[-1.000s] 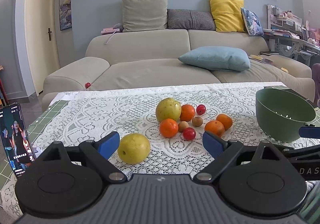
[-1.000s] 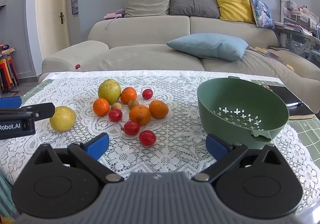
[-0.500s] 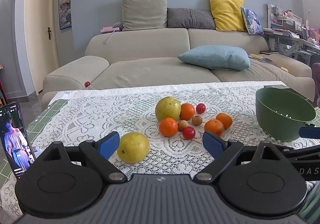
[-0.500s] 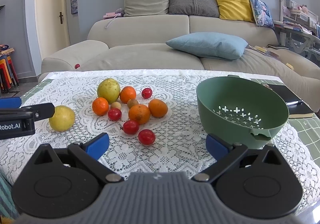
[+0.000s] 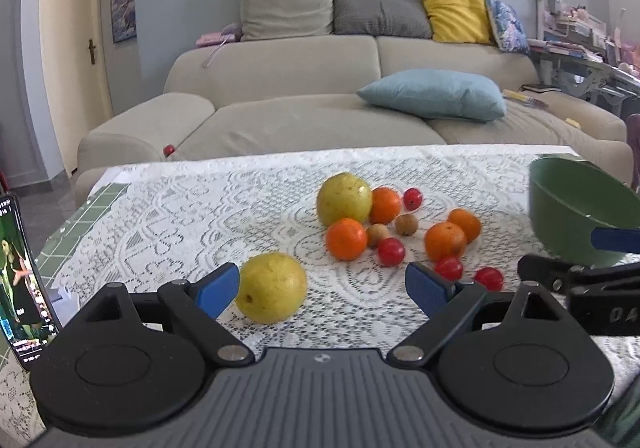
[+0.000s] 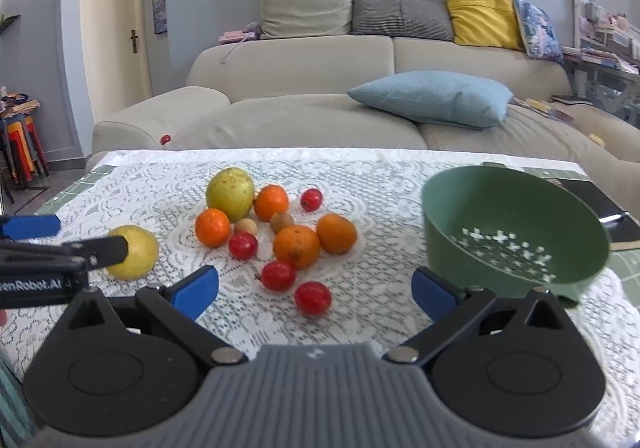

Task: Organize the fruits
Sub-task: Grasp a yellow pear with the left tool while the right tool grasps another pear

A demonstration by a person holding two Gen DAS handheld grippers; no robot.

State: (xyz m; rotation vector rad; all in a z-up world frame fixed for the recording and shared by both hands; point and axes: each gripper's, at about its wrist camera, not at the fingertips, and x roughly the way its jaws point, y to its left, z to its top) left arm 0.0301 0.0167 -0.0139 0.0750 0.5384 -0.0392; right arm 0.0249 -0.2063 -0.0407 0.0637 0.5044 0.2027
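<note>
Both jaws gape: left gripper [image 5: 322,286] by the smooth round yellow-green pear [image 5: 271,287] (seven o'clock), right gripper [image 6: 314,288] over the white lace tablecloth [image 6: 372,184].

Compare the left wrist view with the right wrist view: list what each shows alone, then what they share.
Left wrist only: a phone with a lit screen standing at the table's left edge.

Right wrist only: the holes in the green bowl's bottom, a dark notebook behind it, and coloured stools by the wall.

Both: the fruit pile, the lone yellow fruit, the lace cloth, the sofa, and both tools, left and right, open.
</note>
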